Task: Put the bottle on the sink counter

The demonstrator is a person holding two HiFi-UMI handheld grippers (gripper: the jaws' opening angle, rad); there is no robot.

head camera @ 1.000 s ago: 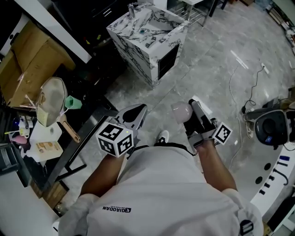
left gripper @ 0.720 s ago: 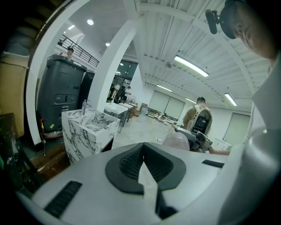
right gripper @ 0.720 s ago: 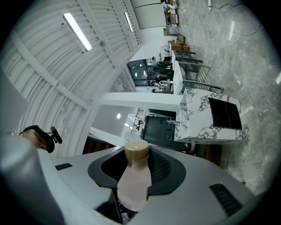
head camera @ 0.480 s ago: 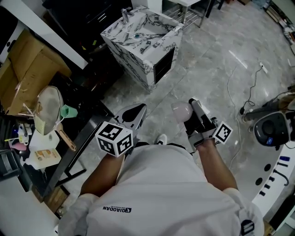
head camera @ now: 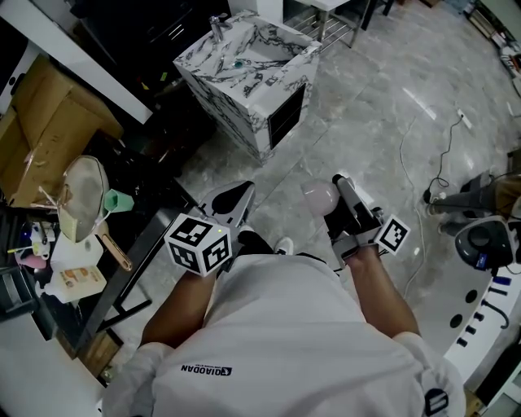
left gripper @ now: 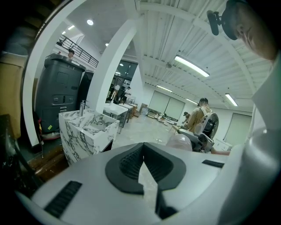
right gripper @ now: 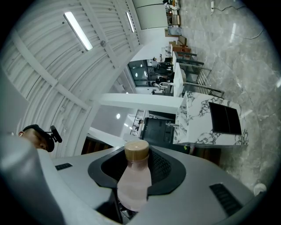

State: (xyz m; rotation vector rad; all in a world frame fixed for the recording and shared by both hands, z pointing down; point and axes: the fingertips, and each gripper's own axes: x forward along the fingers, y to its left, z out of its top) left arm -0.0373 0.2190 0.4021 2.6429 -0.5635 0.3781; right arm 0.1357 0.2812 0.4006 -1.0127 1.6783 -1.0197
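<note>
A pale pink bottle (head camera: 317,195) with a tan cap (right gripper: 136,150) stands between the jaws of my right gripper (head camera: 327,195), which is shut on its body (right gripper: 134,182). My left gripper (head camera: 233,198) is held at waist height to the left, its dark pads (left gripper: 131,165) pressed together with nothing between them. The marble sink counter (head camera: 277,73) with a basin and a faucet (head camera: 218,24) stands on the floor well ahead of both grippers. The counter also shows in the left gripper view (left gripper: 88,132) and in the right gripper view (right gripper: 206,127).
At the left, a black table edge (head camera: 138,252) carries a cardboard box (head camera: 49,122), a strainer (head camera: 81,187), a green cup (head camera: 122,201) and a white jug (head camera: 69,273). At the right, a cable (head camera: 404,163) and a round machine (head camera: 484,240) lie on the floor. A person with a backpack (left gripper: 203,121) stands far off.
The sink counter has drifted slightly up and left in the head view as the person steps. Both grippers keep their pose, and the bottle stays in the right one.
</note>
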